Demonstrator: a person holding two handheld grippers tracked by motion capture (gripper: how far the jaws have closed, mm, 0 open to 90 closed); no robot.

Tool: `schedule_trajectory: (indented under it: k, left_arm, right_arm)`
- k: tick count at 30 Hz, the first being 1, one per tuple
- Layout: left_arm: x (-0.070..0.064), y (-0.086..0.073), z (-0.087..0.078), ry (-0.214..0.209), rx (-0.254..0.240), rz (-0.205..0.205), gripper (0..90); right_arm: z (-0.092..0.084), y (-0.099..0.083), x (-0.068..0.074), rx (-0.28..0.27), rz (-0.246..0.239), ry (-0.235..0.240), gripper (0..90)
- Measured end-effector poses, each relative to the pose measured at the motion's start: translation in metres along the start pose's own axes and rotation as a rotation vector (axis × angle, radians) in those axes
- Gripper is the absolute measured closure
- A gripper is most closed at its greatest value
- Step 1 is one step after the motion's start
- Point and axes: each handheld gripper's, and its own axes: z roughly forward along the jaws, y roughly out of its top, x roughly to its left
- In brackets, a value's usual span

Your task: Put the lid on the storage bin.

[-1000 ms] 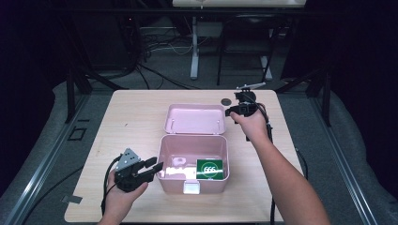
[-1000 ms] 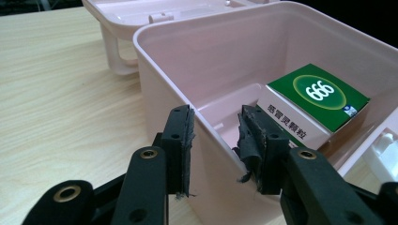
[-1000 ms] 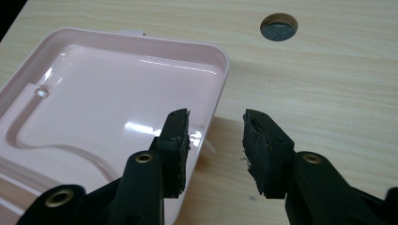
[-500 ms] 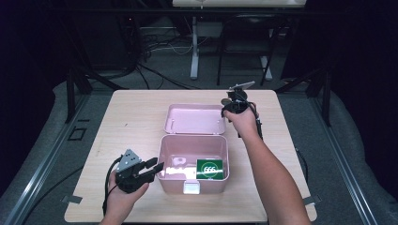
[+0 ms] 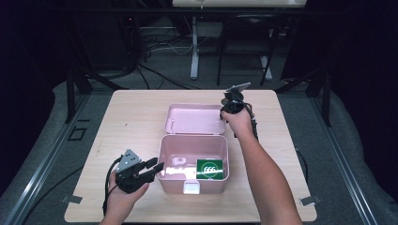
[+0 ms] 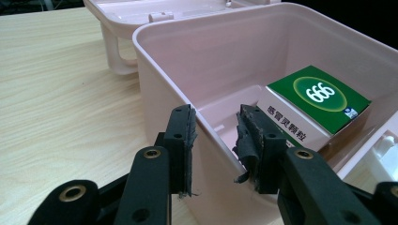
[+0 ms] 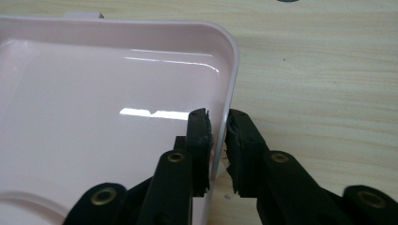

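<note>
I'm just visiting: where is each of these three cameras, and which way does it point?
High view: fixed above the person's side, looking forward and down on the pale wooden table; both forearms, left gripper and right gripper show.
Left gripper view: rides that gripper, looking along its black jaws, which straddle the open pink plastic box wall.
Right gripper view: rides that gripper, whose jaws have just been closing over the rim of the box's pink lid.
The high and left gripper views share the green carton marked 666.
</note>
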Motion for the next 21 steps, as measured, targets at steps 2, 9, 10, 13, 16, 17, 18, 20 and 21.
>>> schedule_trajectory:
  k: [2, 9, 10, 13, 16, 17, 18, 20, 21]
  left_arm:
    - [0.0, 0.0, 0.0, 0.001, 0.001, 0.001, 65.8]
    - [-0.001, 0.0, 0.001, 0.008, -0.002, 0.004, 66.0]
    - [-0.001, 0.0, 0.001, 0.008, -0.002, 0.004, 66.0]
    - [-0.001, 0.0, 0.001, 0.007, -0.003, 0.004, 66.1]
    - [-0.001, 0.0, 0.001, 0.007, -0.003, 0.002, 66.2]
    - [-0.001, 0.0, 0.001, 0.008, -0.003, 0.003, 66.2]
    - [-0.001, 0.0, 0.001, 0.01, -0.003, 0.005, 66.4]
    - [-0.002, 0.0, 0.001, 0.01, -0.005, 0.004, 66.4]
    - [-0.002, 0.0, 0.001, 0.01, -0.005, 0.004, 66.3]
  right_arm:
    - [-0.001, 0.001, 0.001, -0.002, 0.018, -0.005, 83.6]
    - [-0.008, 0.001, 0.002, -0.033, 0.021, -0.008, 85.4]
    - [-0.01, 0.002, 0.003, -0.04, 0.021, -0.006, 85.6]
    - [-0.013, 0.002, 0.004, -0.048, 0.014, -0.013, 85.8]
    - [-0.023, 0.003, 0.007, -0.082, -0.004, -0.011, 86.4]
    - [-0.023, 0.003, 0.007, -0.082, -0.004, -0.011, 86.4]
    - [-0.03, 0.004, 0.008, -0.104, -0.013, -0.009, 86.7]
    - [-0.037, 0.004, 0.01, -0.126, -0.023, -0.003, 86.9]
    - [-0.04, 0.003, 0.011, -0.14, -0.032, -0.002, 87.0]
